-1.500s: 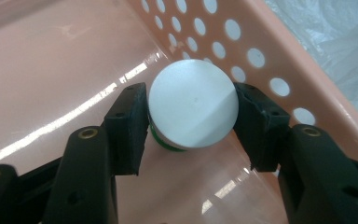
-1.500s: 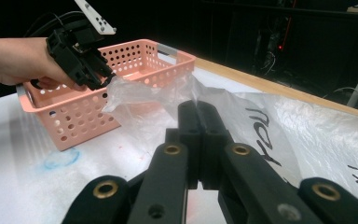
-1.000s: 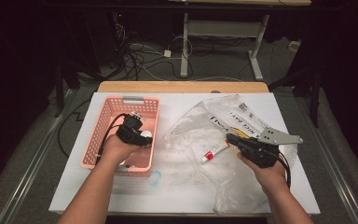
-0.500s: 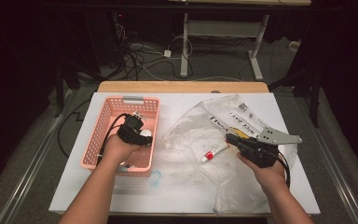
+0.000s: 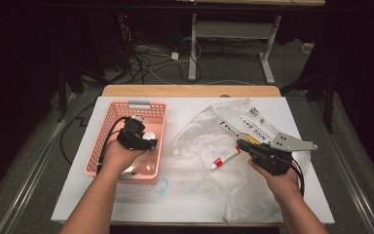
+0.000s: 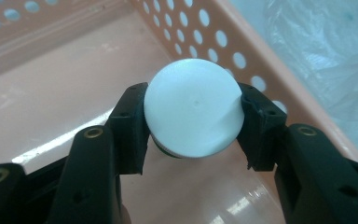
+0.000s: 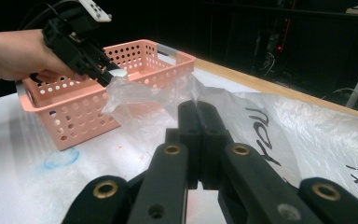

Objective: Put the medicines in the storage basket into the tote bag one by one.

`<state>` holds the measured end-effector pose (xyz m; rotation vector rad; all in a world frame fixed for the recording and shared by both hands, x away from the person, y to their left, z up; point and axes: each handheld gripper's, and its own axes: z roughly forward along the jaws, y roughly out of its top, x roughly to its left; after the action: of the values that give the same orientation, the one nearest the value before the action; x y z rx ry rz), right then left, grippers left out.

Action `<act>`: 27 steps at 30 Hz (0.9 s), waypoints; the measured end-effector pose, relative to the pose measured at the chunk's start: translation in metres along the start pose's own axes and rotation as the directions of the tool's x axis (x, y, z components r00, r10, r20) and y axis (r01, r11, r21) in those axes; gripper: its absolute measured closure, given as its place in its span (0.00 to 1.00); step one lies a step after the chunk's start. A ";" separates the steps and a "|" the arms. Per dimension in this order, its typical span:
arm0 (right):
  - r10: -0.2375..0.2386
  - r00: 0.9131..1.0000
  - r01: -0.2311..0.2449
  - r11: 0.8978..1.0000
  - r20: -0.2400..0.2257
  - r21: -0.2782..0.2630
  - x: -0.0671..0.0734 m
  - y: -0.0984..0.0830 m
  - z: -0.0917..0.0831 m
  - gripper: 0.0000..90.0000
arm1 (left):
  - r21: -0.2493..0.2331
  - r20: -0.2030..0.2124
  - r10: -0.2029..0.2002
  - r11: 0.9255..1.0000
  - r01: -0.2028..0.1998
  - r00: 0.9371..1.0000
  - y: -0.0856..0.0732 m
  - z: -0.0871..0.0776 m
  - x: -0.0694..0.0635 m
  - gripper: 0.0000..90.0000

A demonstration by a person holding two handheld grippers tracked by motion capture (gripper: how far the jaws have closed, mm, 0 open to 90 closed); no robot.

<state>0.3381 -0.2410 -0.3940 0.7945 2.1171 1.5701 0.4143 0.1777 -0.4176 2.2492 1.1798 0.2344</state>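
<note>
My left gripper (image 6: 193, 119) is shut on a white round cap (image 6: 193, 112), one pad on each side of it, with a dark green rim just under it. It hangs over the floor of the pink perforated basket (image 6: 205, 28). From above, that gripper (image 5: 146, 139) sits inside the basket (image 5: 141, 105) at the table's left. My right gripper (image 7: 196, 109) has its jaws pressed together, and a raised fold of the clear plastic bag (image 7: 140, 93) meets their tips. In the high view it (image 5: 241, 144) rests on the bag (image 5: 233, 126), just above a red and white tube (image 5: 224, 158).
The bag carries black printed lettering (image 7: 261, 135) and spreads over the right half of the white table (image 5: 78, 195). A blue ring mark (image 5: 162, 185) lies in front of the basket. Cables and a desk frame (image 5: 268, 48) are on the floor beyond the table's wooden far edge.
</note>
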 end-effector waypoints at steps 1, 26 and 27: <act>-0.001 1.000 0.001 1.000 -0.001 -0.001 0.000 0.000 0.000 1.00 | -0.009 -0.002 0.000 1.000 0.000 1.000 -0.001 -0.003 -0.001 0.53; -0.002 1.000 0.002 1.000 -0.002 -0.007 0.001 0.001 -0.002 1.00 | -0.214 -0.005 -0.040 0.976 0.038 0.999 -0.048 -0.049 -0.022 0.53; -0.004 1.000 0.004 1.000 -0.002 -0.006 0.001 0.001 -0.002 1.00 | -0.219 -0.007 -0.037 0.975 0.035 0.999 -0.049 -0.050 -0.024 0.53</act>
<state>0.3362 -0.2412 -0.3922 0.7864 2.1131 1.5753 0.3459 0.2010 -0.4026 2.0360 1.1407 0.3458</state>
